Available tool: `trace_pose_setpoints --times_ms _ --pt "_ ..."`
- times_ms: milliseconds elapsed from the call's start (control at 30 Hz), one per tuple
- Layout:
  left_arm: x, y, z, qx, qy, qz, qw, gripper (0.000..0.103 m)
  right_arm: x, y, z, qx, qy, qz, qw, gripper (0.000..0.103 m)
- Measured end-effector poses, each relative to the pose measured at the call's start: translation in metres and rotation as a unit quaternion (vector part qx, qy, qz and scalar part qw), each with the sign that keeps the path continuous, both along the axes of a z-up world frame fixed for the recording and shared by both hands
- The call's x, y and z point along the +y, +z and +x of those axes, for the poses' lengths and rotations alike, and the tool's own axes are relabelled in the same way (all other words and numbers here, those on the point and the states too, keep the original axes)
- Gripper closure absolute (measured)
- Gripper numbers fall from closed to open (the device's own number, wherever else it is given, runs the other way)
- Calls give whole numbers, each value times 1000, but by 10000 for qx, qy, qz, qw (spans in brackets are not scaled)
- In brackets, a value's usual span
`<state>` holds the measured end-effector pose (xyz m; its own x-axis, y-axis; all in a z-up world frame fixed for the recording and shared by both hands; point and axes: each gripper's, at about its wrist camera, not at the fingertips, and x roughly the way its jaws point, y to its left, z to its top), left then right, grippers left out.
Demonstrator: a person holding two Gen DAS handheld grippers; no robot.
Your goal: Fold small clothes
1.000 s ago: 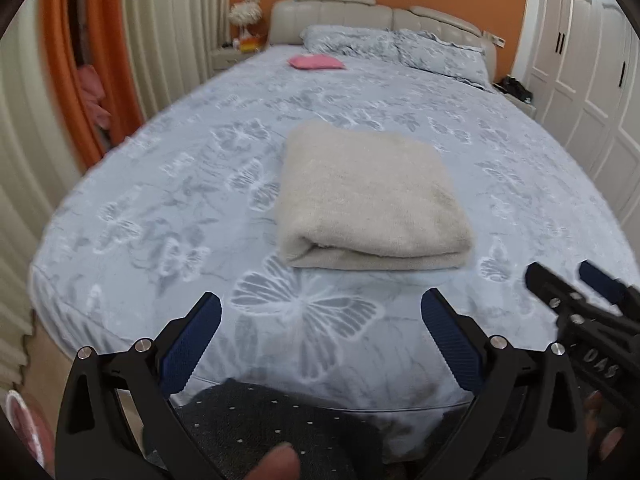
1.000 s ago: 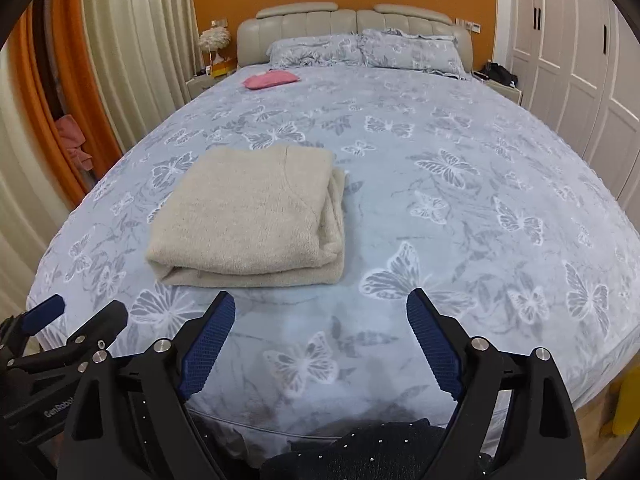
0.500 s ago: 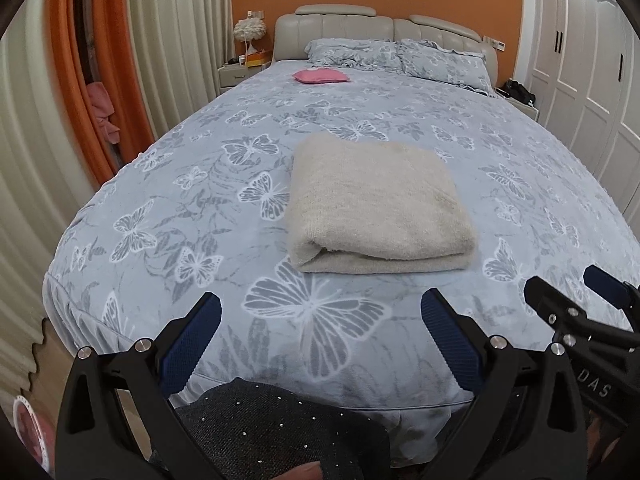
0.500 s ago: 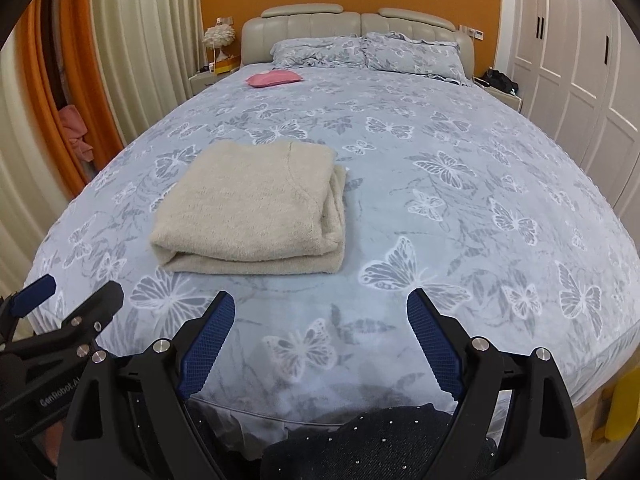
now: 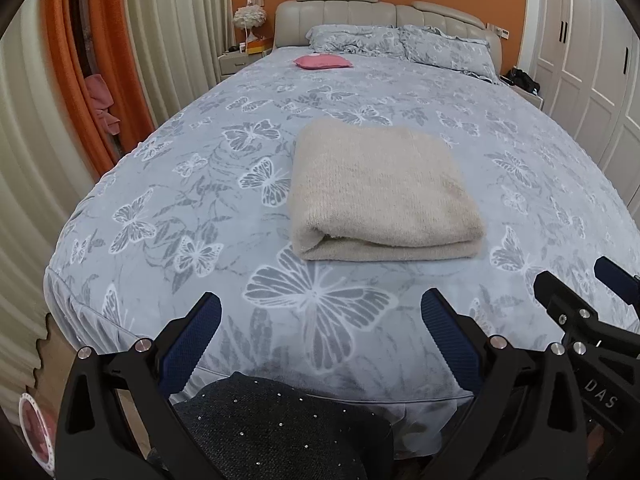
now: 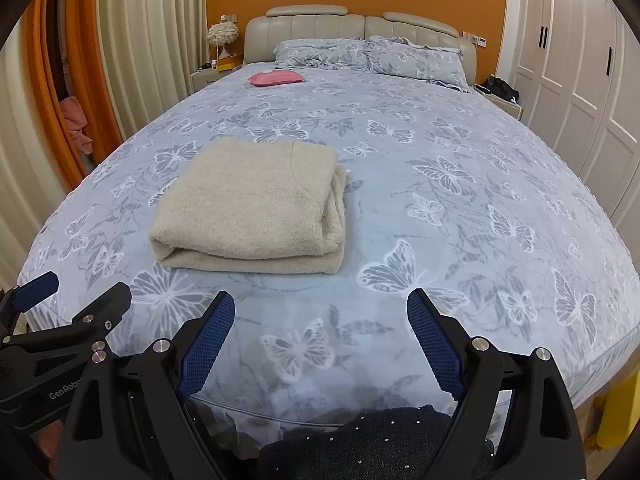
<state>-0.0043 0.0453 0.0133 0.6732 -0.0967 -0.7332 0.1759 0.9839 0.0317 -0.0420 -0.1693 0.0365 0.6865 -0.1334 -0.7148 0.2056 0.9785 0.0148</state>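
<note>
A beige knitted garment [image 5: 380, 188] lies folded into a thick rectangle on the blue butterfly bedspread [image 5: 208, 184]; it also shows in the right wrist view [image 6: 256, 204]. My left gripper [image 5: 320, 312] is open and empty, held near the foot edge of the bed, well short of the garment. My right gripper [image 6: 320, 312] is open and empty, to the right of the garment and also near the foot edge. Each gripper shows at the side of the other's view: the right one [image 5: 576, 292], the left one [image 6: 76, 292].
A pink folded item [image 5: 322, 62] lies far up the bed near two pillows [image 5: 400, 42] and the headboard. Curtains [image 5: 36, 128] stand on the left, white wardrobe doors [image 6: 580, 80] on the right. My dark speckled clothing [image 5: 280, 428] is at the bottom.
Both grippers have drawn back and risen a little from the bed, so the folded garment looks slightly farther away. The garment has not moved and both grippers stay open.
</note>
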Motion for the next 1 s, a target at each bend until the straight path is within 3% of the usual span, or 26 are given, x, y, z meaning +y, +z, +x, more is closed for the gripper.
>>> trace_pose_setpoints --times_ms 1000 --pt "-3 3 -6 -134 105 90 9998 7 9 1 -4 23 -106 105 9999 17"
